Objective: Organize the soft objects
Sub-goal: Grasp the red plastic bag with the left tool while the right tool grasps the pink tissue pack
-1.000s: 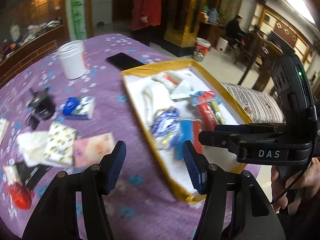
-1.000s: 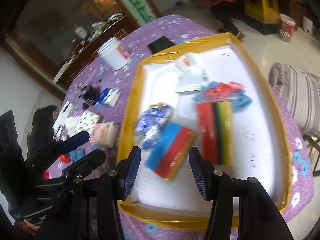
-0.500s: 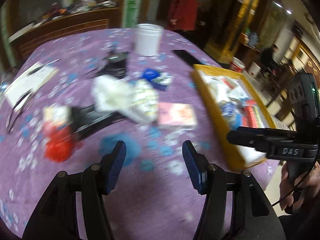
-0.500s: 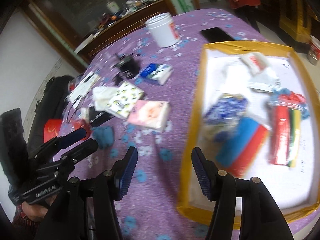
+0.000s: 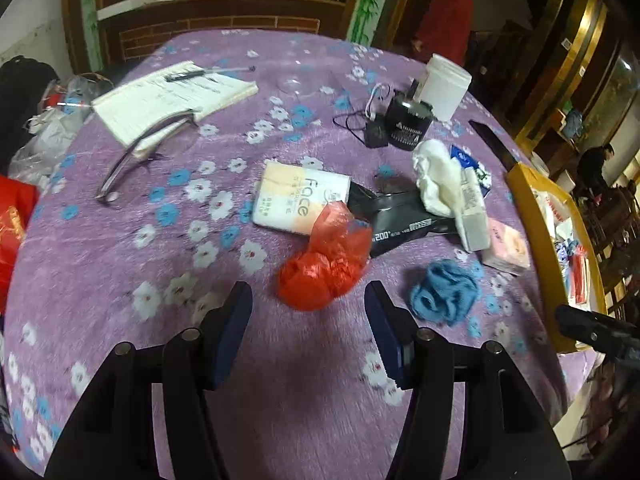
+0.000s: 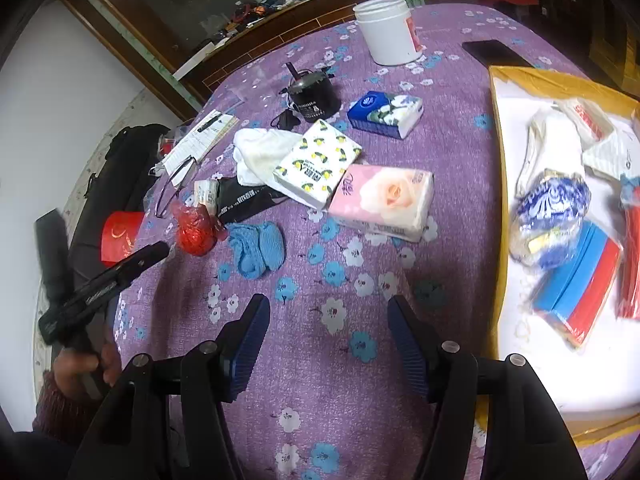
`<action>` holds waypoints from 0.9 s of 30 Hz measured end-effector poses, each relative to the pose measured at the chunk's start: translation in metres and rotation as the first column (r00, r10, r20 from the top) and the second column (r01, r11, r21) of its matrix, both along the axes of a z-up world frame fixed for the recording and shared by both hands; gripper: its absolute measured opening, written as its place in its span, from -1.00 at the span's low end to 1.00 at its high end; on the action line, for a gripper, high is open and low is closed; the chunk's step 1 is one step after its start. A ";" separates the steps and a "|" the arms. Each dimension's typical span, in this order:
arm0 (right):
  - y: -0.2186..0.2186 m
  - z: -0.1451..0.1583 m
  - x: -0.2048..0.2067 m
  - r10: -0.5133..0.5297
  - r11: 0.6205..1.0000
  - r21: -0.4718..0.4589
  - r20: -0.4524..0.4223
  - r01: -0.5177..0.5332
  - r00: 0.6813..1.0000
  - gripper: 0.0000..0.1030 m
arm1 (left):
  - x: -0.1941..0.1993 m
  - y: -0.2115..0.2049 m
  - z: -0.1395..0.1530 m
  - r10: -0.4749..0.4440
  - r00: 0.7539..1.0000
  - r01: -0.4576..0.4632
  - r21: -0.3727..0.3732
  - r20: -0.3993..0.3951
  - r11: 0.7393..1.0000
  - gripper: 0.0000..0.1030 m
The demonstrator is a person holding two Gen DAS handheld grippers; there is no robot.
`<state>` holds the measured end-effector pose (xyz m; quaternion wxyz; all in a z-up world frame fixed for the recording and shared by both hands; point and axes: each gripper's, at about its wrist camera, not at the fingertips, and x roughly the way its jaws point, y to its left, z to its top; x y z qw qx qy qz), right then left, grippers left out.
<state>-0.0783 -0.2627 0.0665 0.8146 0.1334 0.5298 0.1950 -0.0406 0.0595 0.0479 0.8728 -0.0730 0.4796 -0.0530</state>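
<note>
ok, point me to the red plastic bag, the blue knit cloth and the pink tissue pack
red plastic bag [image 5: 324,258], left wrist view, middle of the crumpled bag
blue knit cloth [image 6: 258,249], right wrist view, centre of the bunched cloth
pink tissue pack [image 6: 386,200], right wrist view, rose print on its top face

"Face" on tissue pack [image 5: 301,203]

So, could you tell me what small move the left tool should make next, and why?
Probably ease the left tool forward and down over the red plastic bag. The bag lies loose on the purple tablecloth just ahead of the open, empty tool, roughly centred between its pads, while the yellow-rimmed box already holds other soft items. The right tool, its jaws opening, is also empty.
</note>
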 end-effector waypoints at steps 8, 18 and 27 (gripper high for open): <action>-0.008 -0.001 -0.010 -0.040 0.999 -0.014 -0.003 0.040 0.999 0.24 | 0.028 -0.016 -0.022 -0.073 0.997 0.073 0.005 -0.033 0.997 -0.26; 0.016 0.001 0.008 0.009 1.000 -0.022 0.009 -0.008 1.000 0.25 | -0.006 -0.005 -0.006 -0.090 0.996 0.090 -0.007 -0.009 0.996 -0.27; 0.010 -0.007 0.114 -0.037 0.997 -0.062 0.015 0.037 0.999 0.36 | -0.035 0.003 0.000 -0.086 0.996 0.086 -0.014 -0.017 0.996 -0.27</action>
